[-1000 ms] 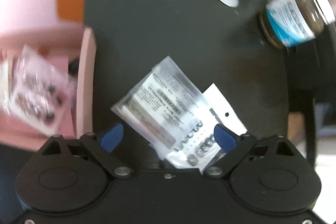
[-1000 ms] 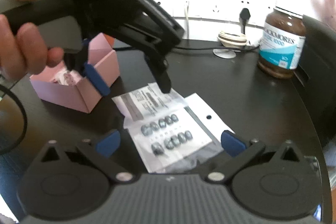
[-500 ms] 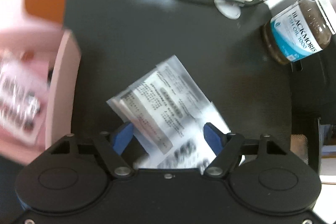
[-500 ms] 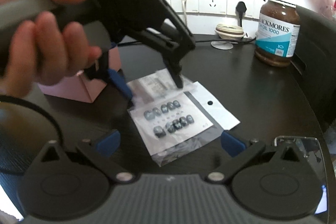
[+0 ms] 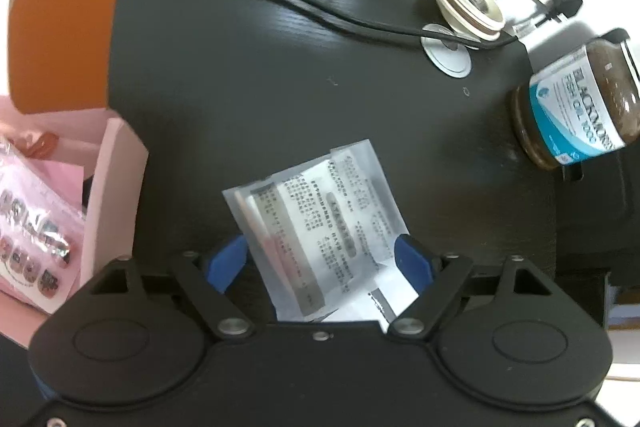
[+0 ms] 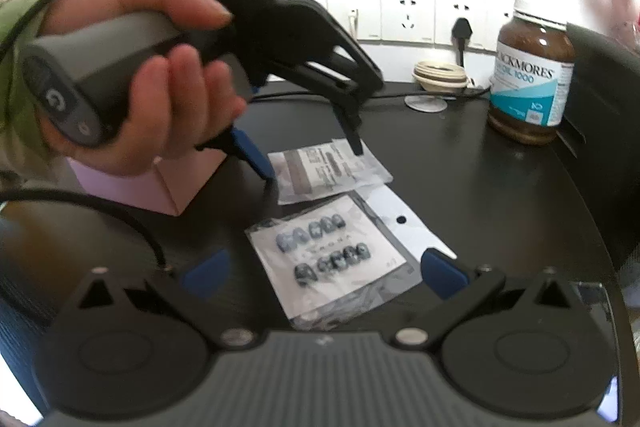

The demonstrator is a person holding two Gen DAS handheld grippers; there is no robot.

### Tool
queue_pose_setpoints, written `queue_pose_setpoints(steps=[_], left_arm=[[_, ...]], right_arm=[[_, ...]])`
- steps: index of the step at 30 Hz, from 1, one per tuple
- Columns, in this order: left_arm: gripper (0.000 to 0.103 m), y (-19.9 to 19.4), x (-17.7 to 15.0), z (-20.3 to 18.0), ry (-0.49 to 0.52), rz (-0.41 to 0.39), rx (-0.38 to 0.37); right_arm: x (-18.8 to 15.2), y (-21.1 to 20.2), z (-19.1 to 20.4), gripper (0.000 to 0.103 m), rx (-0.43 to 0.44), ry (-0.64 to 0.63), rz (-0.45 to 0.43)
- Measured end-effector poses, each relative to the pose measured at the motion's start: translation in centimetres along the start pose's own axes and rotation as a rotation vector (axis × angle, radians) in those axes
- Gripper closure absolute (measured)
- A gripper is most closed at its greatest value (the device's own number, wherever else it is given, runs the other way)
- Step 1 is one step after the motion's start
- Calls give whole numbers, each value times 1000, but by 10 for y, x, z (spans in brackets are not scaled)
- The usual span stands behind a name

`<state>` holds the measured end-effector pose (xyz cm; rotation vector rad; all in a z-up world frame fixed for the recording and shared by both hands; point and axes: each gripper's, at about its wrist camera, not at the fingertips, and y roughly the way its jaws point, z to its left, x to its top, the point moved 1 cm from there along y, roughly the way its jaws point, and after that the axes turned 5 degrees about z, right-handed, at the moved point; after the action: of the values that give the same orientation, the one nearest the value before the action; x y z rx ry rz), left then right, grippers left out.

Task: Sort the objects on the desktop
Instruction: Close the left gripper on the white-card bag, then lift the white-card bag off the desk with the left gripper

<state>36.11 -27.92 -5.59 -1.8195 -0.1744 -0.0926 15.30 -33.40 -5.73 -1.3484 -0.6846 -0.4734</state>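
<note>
Fisheye view down onto a dark tabletop (image 5: 280, 75). At the bottom of the frame, the left gripper (image 5: 322, 261) has its blue-tipped jaws apart, one on either side of a clear plastic packet (image 5: 316, 223) with a printed paper insert, lying flat at lower centre. Whether the tips touch the packet cannot be told. At the left edge, a pink box (image 5: 116, 195) with an orange flap holds a sheet of press-on nails (image 5: 32, 239). At the right, a brown supplement bottle (image 5: 576, 107) with a blue-and-white label. A black cable (image 5: 280, 3) crosses the top, ending near a cream-coloured roll (image 5: 468, 7).
</note>
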Motion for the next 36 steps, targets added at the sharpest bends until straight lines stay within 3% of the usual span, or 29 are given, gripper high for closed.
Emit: queue_pose_setpoints(steps=[2,4,10,19,32,36], left_arm=[[43,0,-3,-6,46,-29,28],[72,2,-3,-10,92,-41,52],[92,1,-5,-16,169,-77,81],[99,-17,-13,-9,239,-154,63],[99,-61,-20,8,278,-236,-22],[99,-68,-28,14,317,-264,-17]], right_arm=[[0,1,1,1,-1,-14,-1],[-1,2,2,1,-2,-14,2],[-3,3,1,1,1,-2,9],[-3,4,6,1,12,-33,15],[4,6,23,1,22,-57,24],[7,5,29,1,18,-63,27]])
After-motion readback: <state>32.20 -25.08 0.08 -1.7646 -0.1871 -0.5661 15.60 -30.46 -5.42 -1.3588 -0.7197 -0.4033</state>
